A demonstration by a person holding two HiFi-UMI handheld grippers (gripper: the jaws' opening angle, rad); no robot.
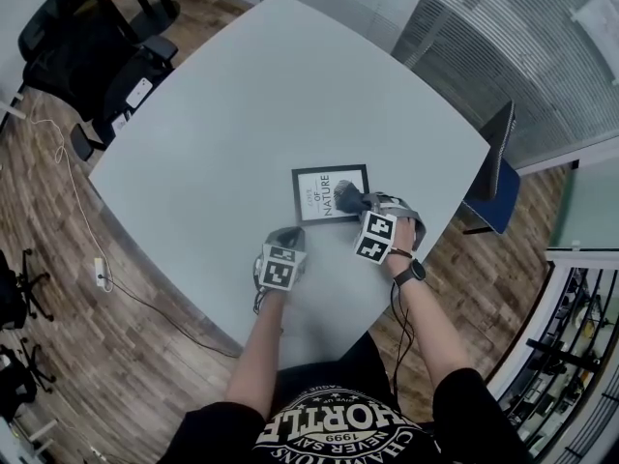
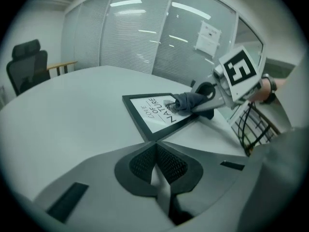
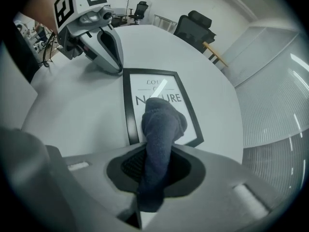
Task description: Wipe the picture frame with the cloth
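Right tool (image 3: 157, 170) pinching cloth (image 3: 161, 124), cloth end on picture frame (image 3: 127, 105) ahead

Left gripper (image 2: 155, 148) jaws together, empty; right gripper (image 3: 157, 151) jaws clamped on cloth (image 3: 161, 122); both forearms extended forward.

The head view looks steeply down on the table (image 1: 242, 114) from well above. Each gripper view sits low, close over it, facing the frame (image 2: 152, 116), which all three share.
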